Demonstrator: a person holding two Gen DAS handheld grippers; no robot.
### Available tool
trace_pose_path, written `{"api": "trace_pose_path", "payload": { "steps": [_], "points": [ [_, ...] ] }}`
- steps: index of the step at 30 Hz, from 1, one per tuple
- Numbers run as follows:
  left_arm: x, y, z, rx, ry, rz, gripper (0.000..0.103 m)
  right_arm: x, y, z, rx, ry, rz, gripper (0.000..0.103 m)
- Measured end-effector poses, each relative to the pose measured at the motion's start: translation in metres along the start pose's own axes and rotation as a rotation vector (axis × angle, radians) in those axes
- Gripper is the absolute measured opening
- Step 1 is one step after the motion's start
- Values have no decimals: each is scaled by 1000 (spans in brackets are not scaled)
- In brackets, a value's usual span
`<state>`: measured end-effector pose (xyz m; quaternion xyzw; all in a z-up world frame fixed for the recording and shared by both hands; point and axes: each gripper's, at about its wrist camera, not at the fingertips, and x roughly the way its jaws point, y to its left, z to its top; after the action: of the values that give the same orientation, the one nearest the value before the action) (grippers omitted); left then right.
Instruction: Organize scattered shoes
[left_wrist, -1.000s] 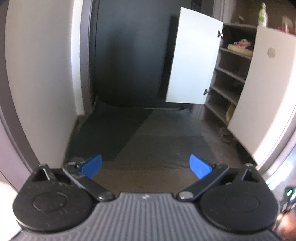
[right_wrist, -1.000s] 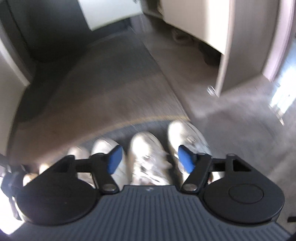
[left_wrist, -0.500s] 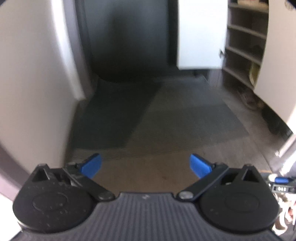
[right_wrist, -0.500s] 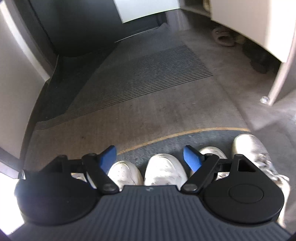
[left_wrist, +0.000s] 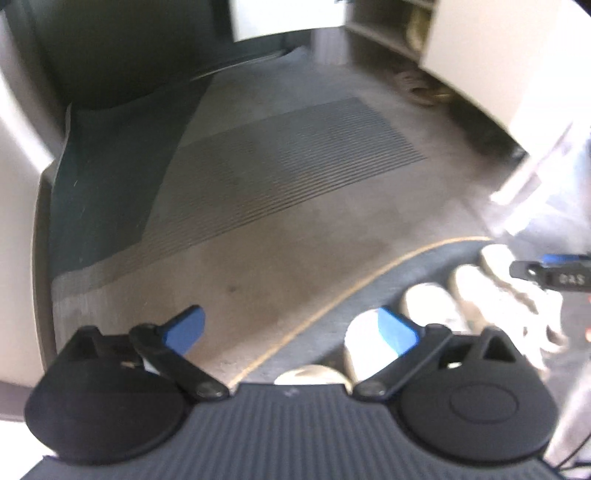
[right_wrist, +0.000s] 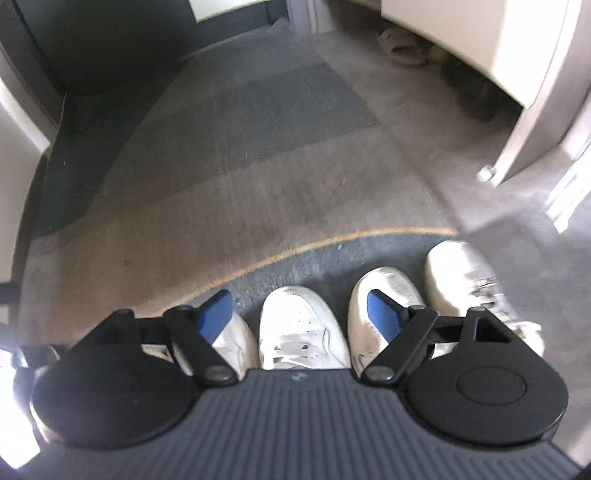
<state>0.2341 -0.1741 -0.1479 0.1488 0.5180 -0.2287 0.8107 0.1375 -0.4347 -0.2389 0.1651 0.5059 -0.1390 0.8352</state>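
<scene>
Shoes (right_wrist: 303, 328) side by side on mat (right_wrist: 332, 258), cabinet (right_wrist: 461, 44) beyond.

Place: home entryway.
Landmark: ribbed floor mat (right_wrist: 273, 110) before a dark door (left_wrist: 140, 44).
Beyond the mat: open shoe cabinet (left_wrist: 388, 33), slipper (right_wrist: 400, 46) beneath.
Near side of the mat: white sneakers (right_wrist: 301, 328) on a doormat (right_wrist: 325, 258).

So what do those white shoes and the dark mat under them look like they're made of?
White shoes: probably smooth leather or a synthetic lookalike, with a slight sheen, stitched panels and flat laces. Dark mat: looks like coarse, matte woven fibre, with a speckled nap and a yellowish edge.
</scene>
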Motion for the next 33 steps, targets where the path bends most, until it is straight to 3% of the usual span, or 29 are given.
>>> {"api": "trace_pose_path", "payload": {
  "steps": [6, 9, 13, 22, 33],
  "points": [
    [-79, -57, 40, 72, 35, -66, 103, -101, -7, 31, 104, 5, -39, 82],
    [-98, -85, 49, 142, 64, -68, 103, -150, -27, 35, 194, -6, -74, 82],
    [-97, -126, 60, 211, 141, -14, 103, -185, -56, 27, 252, -28, -161, 82],
    [-95, -217, 86, 367, 311, 103, 103, -185, -124, 20, 387, 152, -225, 82],
    [-93, -323, 143, 605, 305, 72, 103, -193, -210, 33, 626, 242, -141, 82]
  ]
}}
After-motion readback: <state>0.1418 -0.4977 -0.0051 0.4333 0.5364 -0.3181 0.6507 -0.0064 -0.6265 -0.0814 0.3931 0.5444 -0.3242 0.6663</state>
